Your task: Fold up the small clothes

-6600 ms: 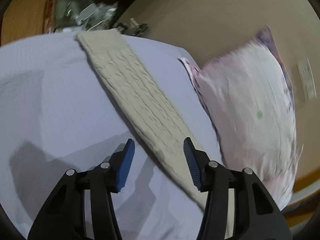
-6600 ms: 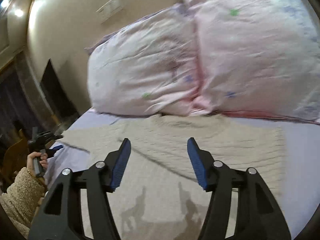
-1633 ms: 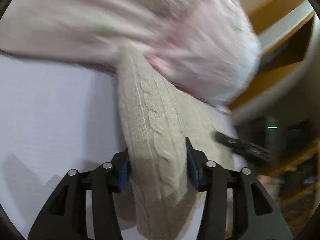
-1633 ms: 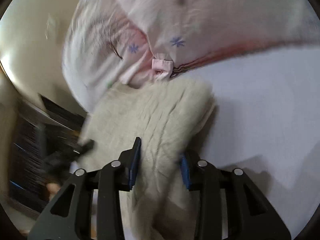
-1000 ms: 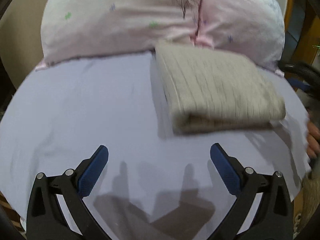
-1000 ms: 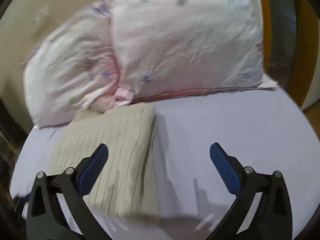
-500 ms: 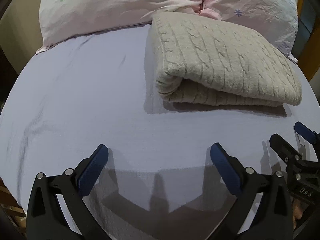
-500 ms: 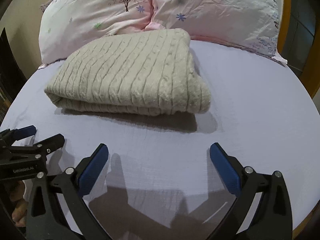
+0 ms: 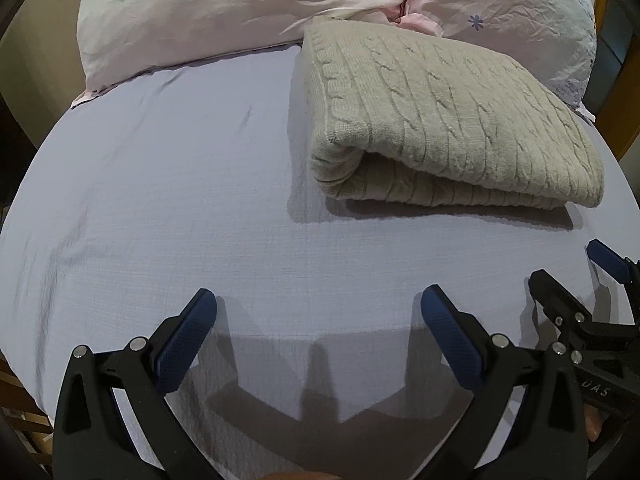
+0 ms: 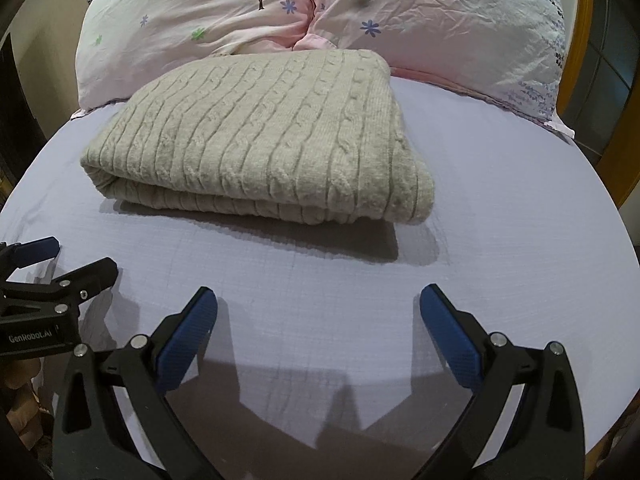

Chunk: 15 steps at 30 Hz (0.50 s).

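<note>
A beige cable-knit garment (image 9: 448, 120) lies folded into a thick rectangle on the lilac bed sheet (image 9: 180, 184), its far edge against the pillows; it also shows in the right wrist view (image 10: 260, 140). My left gripper (image 9: 318, 320) is wide open and empty, hovering over the sheet in front of the garment. My right gripper (image 10: 318, 320) is wide open and empty too, also short of the garment. Each gripper shows in the other's view: the right one (image 9: 576, 280) at the right edge, the left one (image 10: 68, 268) at the left edge.
Two pink floral pillows (image 10: 280, 12) lean at the head of the bed behind the garment. A wooden bed frame (image 10: 576, 40) shows at the right. The near edge of the mattress (image 9: 24, 380) drops off at lower left.
Both grippers let go of the folded garment, opened wide and drew back toward the near edge of the bed. The garment now rests still on the sheet.
</note>
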Motion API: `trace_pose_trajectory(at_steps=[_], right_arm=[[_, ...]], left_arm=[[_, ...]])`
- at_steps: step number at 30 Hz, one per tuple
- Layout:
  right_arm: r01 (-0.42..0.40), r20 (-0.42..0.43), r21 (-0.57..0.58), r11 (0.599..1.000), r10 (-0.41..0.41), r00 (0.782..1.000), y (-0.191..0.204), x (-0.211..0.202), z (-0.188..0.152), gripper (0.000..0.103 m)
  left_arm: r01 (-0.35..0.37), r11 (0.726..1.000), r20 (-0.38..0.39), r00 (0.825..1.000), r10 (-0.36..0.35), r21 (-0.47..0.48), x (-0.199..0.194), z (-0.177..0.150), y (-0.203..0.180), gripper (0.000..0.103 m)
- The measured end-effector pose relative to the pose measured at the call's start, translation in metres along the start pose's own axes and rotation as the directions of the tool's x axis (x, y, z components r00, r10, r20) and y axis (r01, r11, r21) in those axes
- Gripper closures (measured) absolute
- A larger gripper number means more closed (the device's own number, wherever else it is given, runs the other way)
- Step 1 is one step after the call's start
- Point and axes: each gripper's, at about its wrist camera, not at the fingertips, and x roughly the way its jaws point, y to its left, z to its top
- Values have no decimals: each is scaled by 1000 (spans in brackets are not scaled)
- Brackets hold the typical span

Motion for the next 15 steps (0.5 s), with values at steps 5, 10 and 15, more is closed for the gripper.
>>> trace_pose_trajectory(at_steps=[5,10,15], right_arm=[[-1,0,-1,1000,1,1000,0,0,0,2],[-1,0,-2,1000,1,1000,0,0,0,2],[-1,0,-1,1000,1,1000,0,0,0,2]], left_arm=[[1,1000,0,1000,-1,1,0,0,1,1],[1,1000,-1,1000,-1,0,0,0,1,1],[0,1000,-3,1000,0,0,0,1,1,1]])
